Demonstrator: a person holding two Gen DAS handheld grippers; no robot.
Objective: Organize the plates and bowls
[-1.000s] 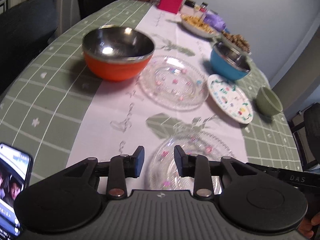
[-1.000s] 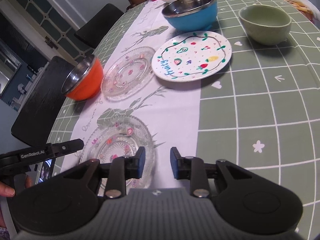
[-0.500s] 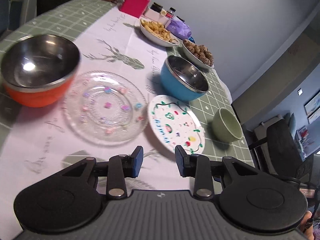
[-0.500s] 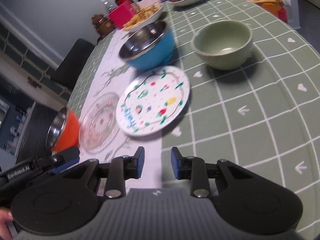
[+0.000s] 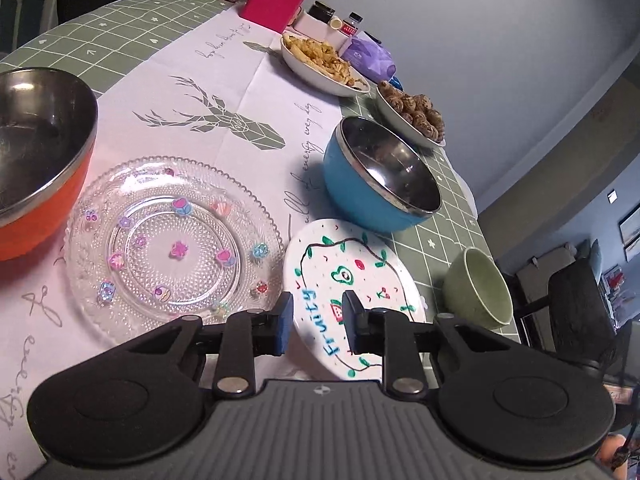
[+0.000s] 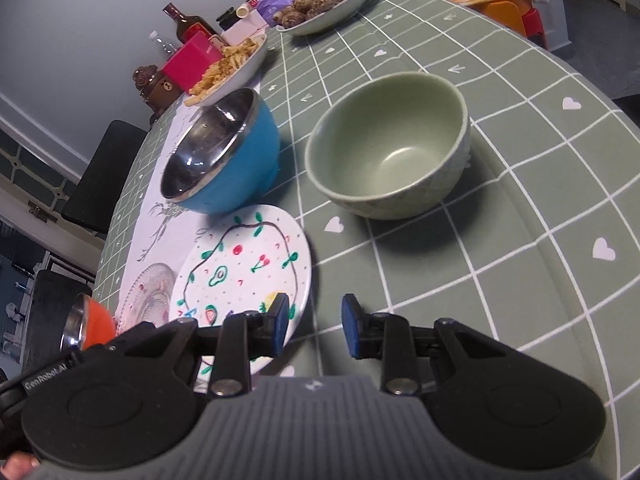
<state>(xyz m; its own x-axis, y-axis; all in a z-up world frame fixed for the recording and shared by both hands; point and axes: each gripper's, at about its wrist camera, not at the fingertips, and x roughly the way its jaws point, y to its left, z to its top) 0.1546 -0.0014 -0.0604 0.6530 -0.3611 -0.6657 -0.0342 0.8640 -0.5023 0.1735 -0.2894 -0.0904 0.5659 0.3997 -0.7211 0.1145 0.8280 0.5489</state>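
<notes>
Approach step judged in hand: left claw (image 5: pixel 315 322), narrowing with nothing between, and right claw (image 6: pixel 314 325), slightly spread and empty, hovered over the fruit plate (image 5: pixel 352 280) mid-worktop; next, a rim grasp.

The white painted plate (image 5: pixel 352 280) is showing the word "Fruity" in blue letters along its near rim. The pale runner (image 5: pixel 224 92) on the bench is carrying grey cursive script; "every day" is reading clearly, the rest is too slanted to make out. The left tongs' arm (image 6: pixel 44 378) is bearing "GenRobot.AI".
</notes>
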